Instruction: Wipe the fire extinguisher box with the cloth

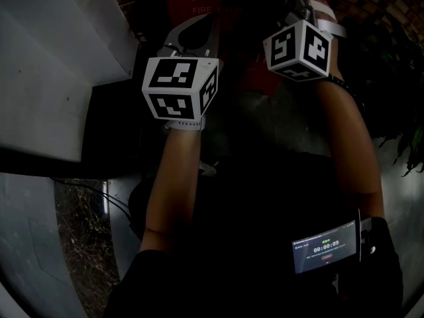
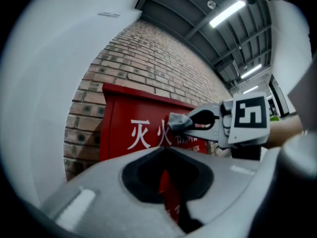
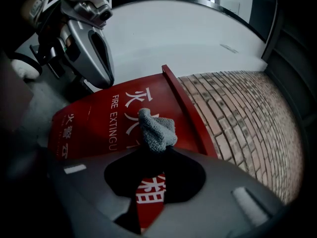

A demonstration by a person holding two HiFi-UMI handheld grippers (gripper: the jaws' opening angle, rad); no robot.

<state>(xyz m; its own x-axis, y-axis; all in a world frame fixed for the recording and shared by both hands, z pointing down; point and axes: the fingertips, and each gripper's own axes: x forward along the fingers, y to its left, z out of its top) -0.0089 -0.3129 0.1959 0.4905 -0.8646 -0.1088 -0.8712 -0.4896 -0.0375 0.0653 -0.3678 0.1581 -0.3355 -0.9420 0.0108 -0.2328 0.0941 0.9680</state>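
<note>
Grey moulded jaws, black-and-white marker cubes (image 1: 179, 88), white wrist strap (image 1: 184, 126), lit screen (image 1: 326, 247) on forearm.

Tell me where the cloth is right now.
In the right gripper view the grey cloth is pinched at the tips of the right hand-held gripper, in front of the red fire extinguisher box, brick wall to its right.

Grey paved floor (image 1: 26, 250), patch of bare soil with dry twigs (image 1: 81, 227) on it

I see a red fire extinguisher box (image 3: 94, 123) with white lettering, set against a brick wall (image 3: 247, 113). A small grey cloth (image 3: 156, 129), bunched up, sits pinched in my right gripper (image 3: 159, 150) before the box front.
</note>
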